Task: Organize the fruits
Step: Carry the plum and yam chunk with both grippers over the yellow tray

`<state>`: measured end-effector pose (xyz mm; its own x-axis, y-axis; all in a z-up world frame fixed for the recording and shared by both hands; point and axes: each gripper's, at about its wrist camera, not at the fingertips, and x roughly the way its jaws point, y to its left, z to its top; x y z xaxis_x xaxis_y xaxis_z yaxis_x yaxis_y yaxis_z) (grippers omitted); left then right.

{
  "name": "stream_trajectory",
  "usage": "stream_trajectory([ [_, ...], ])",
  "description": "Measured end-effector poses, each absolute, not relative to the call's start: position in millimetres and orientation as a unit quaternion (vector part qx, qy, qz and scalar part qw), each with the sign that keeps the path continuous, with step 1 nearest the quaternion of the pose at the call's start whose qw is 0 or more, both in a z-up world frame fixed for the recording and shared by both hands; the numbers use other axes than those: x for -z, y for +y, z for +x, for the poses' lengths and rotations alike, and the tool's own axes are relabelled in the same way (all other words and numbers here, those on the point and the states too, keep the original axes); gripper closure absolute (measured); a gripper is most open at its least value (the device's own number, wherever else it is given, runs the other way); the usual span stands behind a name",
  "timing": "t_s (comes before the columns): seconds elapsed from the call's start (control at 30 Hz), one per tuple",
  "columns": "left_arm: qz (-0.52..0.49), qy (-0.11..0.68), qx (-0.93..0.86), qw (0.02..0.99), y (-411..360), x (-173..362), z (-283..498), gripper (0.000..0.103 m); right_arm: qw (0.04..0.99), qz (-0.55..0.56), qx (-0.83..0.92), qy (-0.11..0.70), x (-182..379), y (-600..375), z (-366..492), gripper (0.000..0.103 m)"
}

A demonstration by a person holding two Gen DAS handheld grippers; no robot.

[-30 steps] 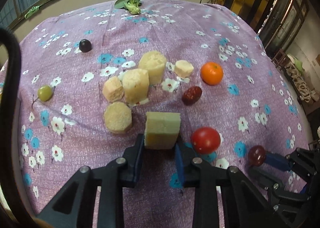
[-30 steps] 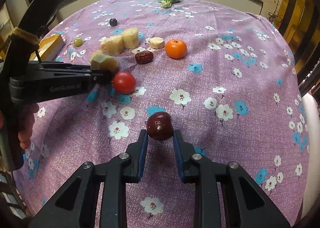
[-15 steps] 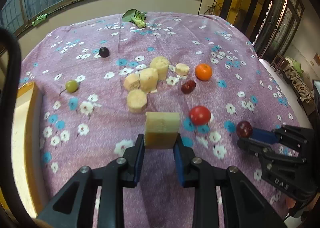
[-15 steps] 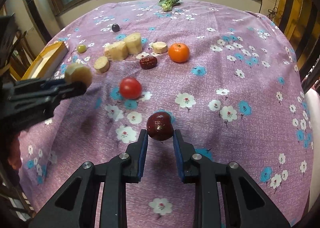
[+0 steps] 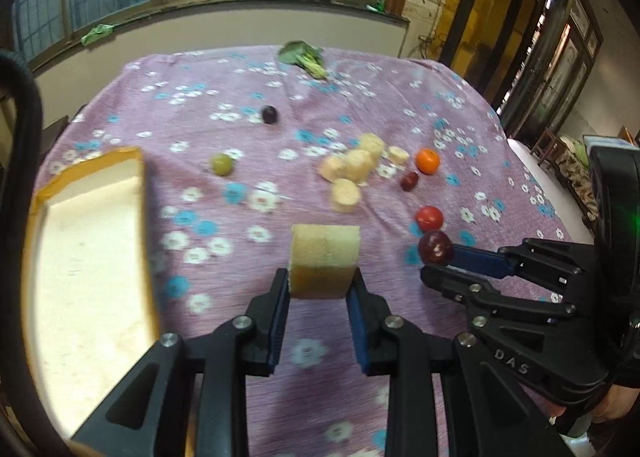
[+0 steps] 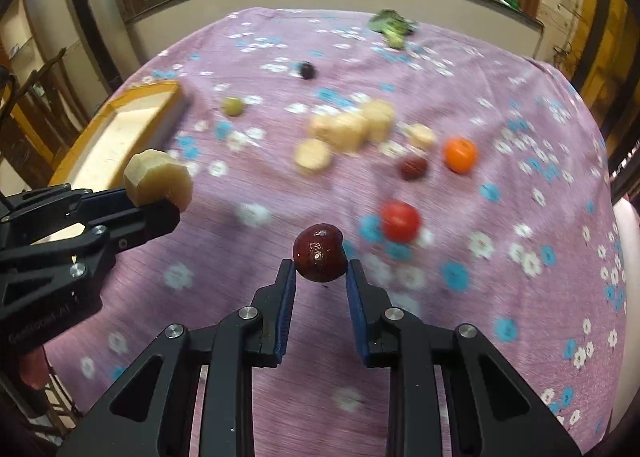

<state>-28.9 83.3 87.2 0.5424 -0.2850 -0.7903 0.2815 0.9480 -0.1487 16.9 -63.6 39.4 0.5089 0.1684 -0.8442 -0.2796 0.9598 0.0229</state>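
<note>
Above purple tabletop (image 5: 400, 97): left gripper (image 5: 320, 289) fingers clenched on pale fruit chunk (image 5: 324, 267), box (image 5: 86, 257) at 9 o'clock. Right gripper (image 6: 320, 277) fingers clenched on dark red fruit (image 6: 320, 253). Risk: round fruit, gripped only at tips, may slip out mid-carry; chunk possibly soft, view blurred. Grippers near, could collide.

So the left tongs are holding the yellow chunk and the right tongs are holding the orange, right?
Not quite. The left tongs do hold the yellow chunk, but the right tongs hold a dark red fruit. The right wrist view shows the orange lying on the cloth.
</note>
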Motion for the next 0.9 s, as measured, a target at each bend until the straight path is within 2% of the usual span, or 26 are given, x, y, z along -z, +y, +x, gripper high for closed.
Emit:
stream_trajectory([
  [0.53, -0.040, 0.455, 0.058, 0.888, 229, -87, -9, 0.073, 0.857, -0.113, -0.218, 0.454, -57, 94, 49, 0.078],
  [0.9, -0.038, 0.485, 0.011, 0.873, 285, -56, 46, 0.073, 0.845, -0.103, -0.261, 0.455, -35, 164, 106, 0.078],
])
